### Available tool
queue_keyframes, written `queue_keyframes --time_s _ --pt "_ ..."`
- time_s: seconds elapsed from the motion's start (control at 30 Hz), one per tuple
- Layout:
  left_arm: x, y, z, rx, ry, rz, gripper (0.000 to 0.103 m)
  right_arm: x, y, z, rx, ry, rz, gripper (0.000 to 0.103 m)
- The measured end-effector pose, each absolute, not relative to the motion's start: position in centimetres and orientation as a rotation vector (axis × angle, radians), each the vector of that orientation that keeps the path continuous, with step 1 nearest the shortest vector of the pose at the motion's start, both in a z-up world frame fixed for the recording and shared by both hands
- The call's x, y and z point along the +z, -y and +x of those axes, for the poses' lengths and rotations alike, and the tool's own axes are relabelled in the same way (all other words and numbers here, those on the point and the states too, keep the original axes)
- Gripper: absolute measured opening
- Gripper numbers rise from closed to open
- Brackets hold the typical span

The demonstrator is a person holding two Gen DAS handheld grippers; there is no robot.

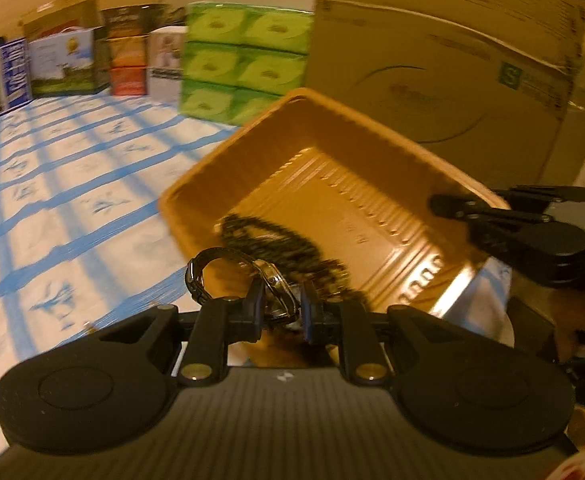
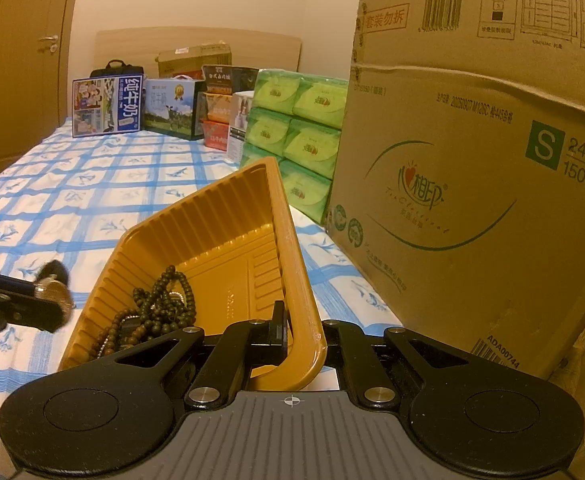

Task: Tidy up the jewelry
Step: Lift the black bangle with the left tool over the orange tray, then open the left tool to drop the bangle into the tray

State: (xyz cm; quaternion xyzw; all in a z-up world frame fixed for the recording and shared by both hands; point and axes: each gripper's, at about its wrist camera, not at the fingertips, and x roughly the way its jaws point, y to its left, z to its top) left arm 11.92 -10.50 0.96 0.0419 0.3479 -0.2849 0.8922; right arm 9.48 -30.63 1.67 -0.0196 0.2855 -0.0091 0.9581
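Observation:
My left gripper (image 1: 281,312) is shut on a metal wristwatch (image 1: 268,280) and holds it at the near edge of a tilted orange plastic tray (image 1: 372,152). Dark bead necklaces (image 1: 276,240) lie in the tray's lower corner. My right gripper (image 2: 304,336) is shut on the tray's rim (image 2: 292,264) and holds it tipped up off the bed. The beads (image 2: 152,312) show in the right wrist view too. The left gripper with the watch (image 2: 52,288) shows there at the left, blurred.
A blue-checked bedsheet (image 2: 92,184) covers the bed. A large cardboard tissue box (image 2: 472,184) stands at the right. Green tissue packs (image 2: 296,128) and several cartons (image 2: 108,104) line the headboard. A door (image 2: 16,60) is at the far left.

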Motion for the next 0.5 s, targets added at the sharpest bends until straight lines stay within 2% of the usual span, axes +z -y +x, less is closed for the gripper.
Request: queue_keyframes --time_s 0.5 --pt "0.3 14.6 12.1 -0.766 -0.717 0.127 0.016 1.9 30.4 9.4 -0.018 -0.579 -0.037 0.006"
